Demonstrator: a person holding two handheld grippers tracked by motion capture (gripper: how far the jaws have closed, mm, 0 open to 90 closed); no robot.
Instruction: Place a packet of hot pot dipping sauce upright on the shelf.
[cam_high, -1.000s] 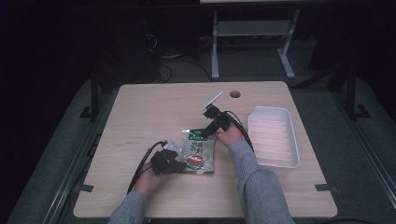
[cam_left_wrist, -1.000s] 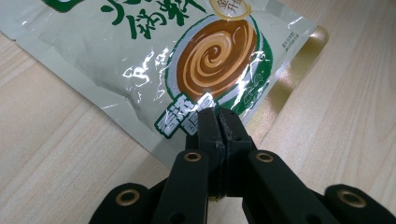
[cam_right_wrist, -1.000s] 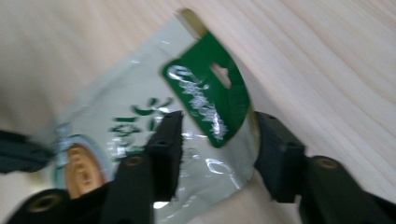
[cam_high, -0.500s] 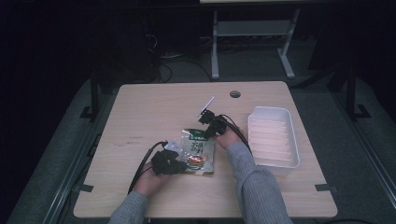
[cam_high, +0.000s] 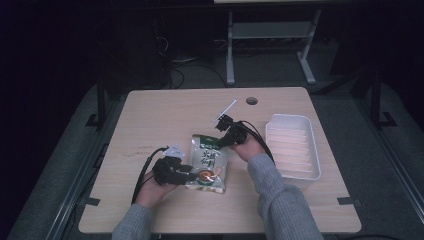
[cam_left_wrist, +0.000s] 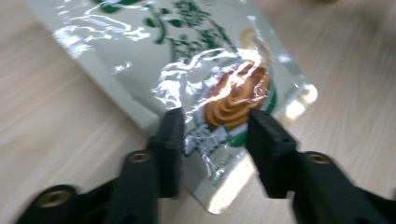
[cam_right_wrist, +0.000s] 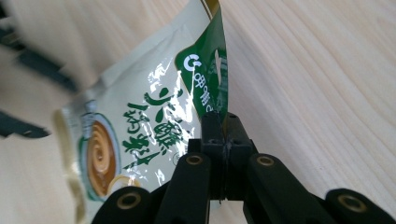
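Right gripper view: right gripper (cam_right_wrist: 223, 122) pinched shut on packet (cam_right_wrist: 154, 116) green top edge. Left gripper (cam_left_wrist: 215, 130) open, jaws astride its bottom end. High view: packet (cam_high: 207, 162) lies lengthwise away from person, top far.

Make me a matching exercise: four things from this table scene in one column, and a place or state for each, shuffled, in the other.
1. left gripper
2. right gripper
3. snack pouch
4. white tray

a. at the table's right side
b. shut on the pouch's top edge
c. open, jaws astride the pouch's bottom end
d. lying between both grippers

Pairs: 1-c, 2-b, 3-d, 4-a
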